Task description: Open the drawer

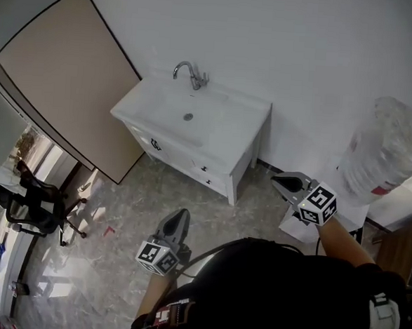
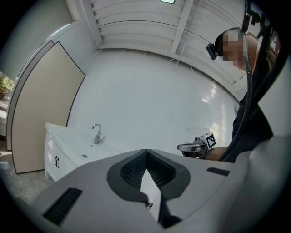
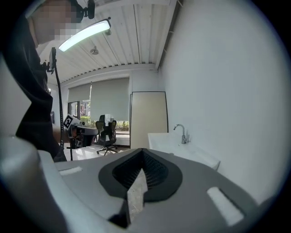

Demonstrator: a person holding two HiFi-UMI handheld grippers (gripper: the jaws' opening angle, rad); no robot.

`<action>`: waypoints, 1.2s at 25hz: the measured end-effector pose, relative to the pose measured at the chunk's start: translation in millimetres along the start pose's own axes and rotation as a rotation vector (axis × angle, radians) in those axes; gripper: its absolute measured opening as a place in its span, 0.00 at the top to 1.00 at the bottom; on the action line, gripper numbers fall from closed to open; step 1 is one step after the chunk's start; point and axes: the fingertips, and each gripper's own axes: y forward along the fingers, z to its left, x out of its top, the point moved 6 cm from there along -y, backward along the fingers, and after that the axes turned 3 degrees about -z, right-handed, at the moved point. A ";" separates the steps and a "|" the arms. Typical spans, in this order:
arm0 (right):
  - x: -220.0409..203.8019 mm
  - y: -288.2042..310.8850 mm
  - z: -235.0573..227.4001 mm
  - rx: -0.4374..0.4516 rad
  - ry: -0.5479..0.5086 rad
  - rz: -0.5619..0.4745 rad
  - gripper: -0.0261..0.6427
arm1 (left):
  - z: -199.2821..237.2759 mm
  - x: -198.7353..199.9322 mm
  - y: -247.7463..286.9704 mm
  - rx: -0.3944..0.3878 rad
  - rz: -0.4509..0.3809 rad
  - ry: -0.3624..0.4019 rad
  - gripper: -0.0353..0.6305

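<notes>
Task not begun. The drawer (image 1: 204, 170) in the white vanity (image 1: 247, 105) sits flush, well ahead of both sets of jaws. Left gripper (image 1: 180, 215) and right gripper (image 1: 281, 179): jaws fully together, nothing between them. Approach, grip and pull are all outstanding.

No words or numbers are legible. The marker cubes (image 1: 159, 257) bear only black-and-white square patterns. The red label (image 1: 381, 189) on the plastic-wrapped bundle (image 1: 386, 148) is too small to read.
</notes>
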 end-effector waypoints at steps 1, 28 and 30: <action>6.6 15.7 2.6 0.000 -0.011 0.001 0.97 | 14.6 5.8 -2.9 -0.003 -0.005 0.001 0.95; 13.0 282.8 -117.2 0.459 -0.095 0.117 0.97 | 144.4 -22.2 63.9 0.392 0.006 -0.100 0.95; 5.6 302.3 -135.7 0.499 -0.098 0.118 0.97 | 144.7 -33.4 84.6 0.416 0.002 -0.111 0.95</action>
